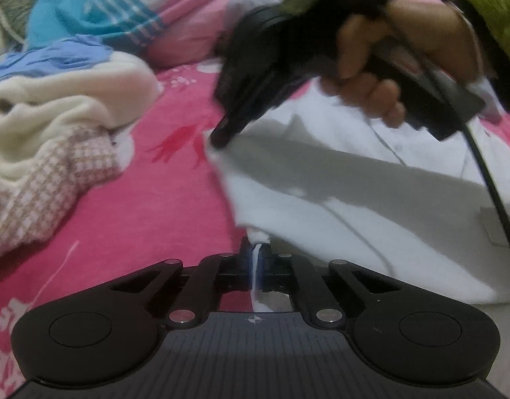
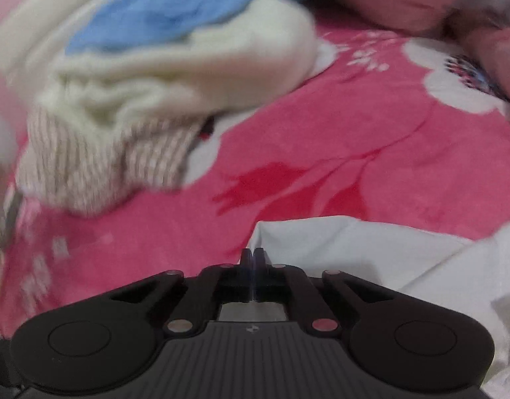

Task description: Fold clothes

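A pink floral bedsheet (image 1: 161,206) is spread across both views, a white shirt (image 1: 354,199) is laid at the right of the left-wrist frame, its near edge pinched in the closed left gripper (image 1: 255,259), and the right gripper (image 2: 252,256) is seen closed, empty, above the shirt's corner at lower centre.

A white shirt (image 1: 371,193) lies spread on the pink floral sheet (image 1: 161,206), one edge pinched up.

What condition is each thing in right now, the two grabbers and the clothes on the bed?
left gripper: shut, pinching white shirt edge
right gripper: shut, nothing visibly between its fingers
white shirt: spread on bed, unfolded
cream and checked garments: crumpled heap
blue garment: lying on heap
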